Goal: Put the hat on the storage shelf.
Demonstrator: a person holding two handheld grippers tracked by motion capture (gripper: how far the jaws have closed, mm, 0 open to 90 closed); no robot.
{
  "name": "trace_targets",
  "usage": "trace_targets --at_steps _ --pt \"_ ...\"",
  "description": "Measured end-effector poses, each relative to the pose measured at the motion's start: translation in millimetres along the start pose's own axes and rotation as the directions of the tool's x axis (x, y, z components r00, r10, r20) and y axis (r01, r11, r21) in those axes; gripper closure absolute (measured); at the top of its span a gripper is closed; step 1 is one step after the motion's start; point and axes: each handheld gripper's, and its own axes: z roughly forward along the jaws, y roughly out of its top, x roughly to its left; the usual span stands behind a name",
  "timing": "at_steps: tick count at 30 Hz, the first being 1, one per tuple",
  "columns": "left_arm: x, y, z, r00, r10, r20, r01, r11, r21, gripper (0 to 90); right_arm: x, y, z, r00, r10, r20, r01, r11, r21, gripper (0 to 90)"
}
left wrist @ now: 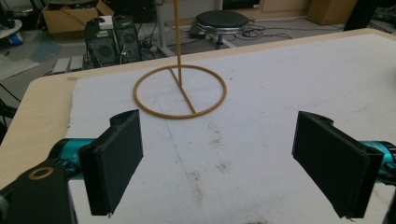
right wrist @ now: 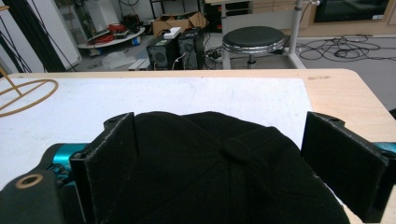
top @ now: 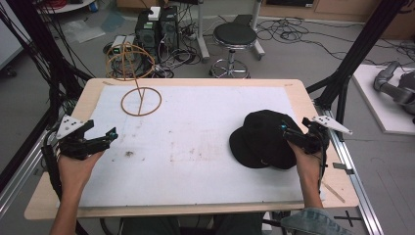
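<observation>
Black cap (top: 263,139) lying crown-up on the white mat (top: 195,142) covering the counter (top: 303,93), well right of the wooden hat stand (top: 140,100). Right gripper (top: 289,131) just at the cap's right edge, fingers (right wrist: 112,158) spread wide to either side of the crown, gripping nothing; contact with the fabric unclear. Stand's ring base flat on the mat toward the far left corner, thin post rising to a wire globe. Left gripper (top: 108,136) near the stand, on its near left side, low over bare stained mat, fingers (left wrist: 116,158) wide apart and empty. Black stool (top: 235,35) on the floor beyond the stand's end of the counter.
</observation>
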Motion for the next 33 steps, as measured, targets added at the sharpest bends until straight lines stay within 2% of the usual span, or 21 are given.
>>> trace_targets --at_steps 4,15,24,26,30,33 --pt "-2.5 0.1 1.3 0.9999 0.015 0.001 -0.015 0.9999 0.007 16.5 -1.8 0.6 -1.2 1.0000 0.004 0.001 -0.004 1.000 -0.009 11.0" --pt "-2.3 -1.4 0.2 0.9999 0.010 0.000 -0.010 0.9999 0.009 16.5 -3.8 1.0 0.1 0.9999 0.011 0.003 -0.011 1.000 -0.011 11.0" --pt "-1.3 -1.5 -0.3 1.0000 0.006 0.000 -0.006 1.0000 0.003 16.5 -7.8 -2.0 8.5 0.9998 0.018 0.009 -0.018 1.000 0.011 11.1" --pt "-1.3 -1.9 0.3 1.0000 0.008 0.001 -0.008 0.9999 0.008 16.5 -10.3 -5.4 14.1 0.9993 0.037 0.011 -0.037 0.999 0.031 11.1" --pt "-2.5 -2.7 1.8 0.9999 0.006 0.015 -0.006 1.0000 0.000 16.5 -13.1 -8.6 20.8 0.9995 0.027 0.015 -0.028 0.998 0.063 11.1" --pt "-3.1 -3.7 3.4 0.9998 0.003 0.021 -0.003 1.0000 0.007 16.5 -16.2 -13.5 22.7 0.9990 0.041 0.019 -0.042 0.997 0.072 13.2"
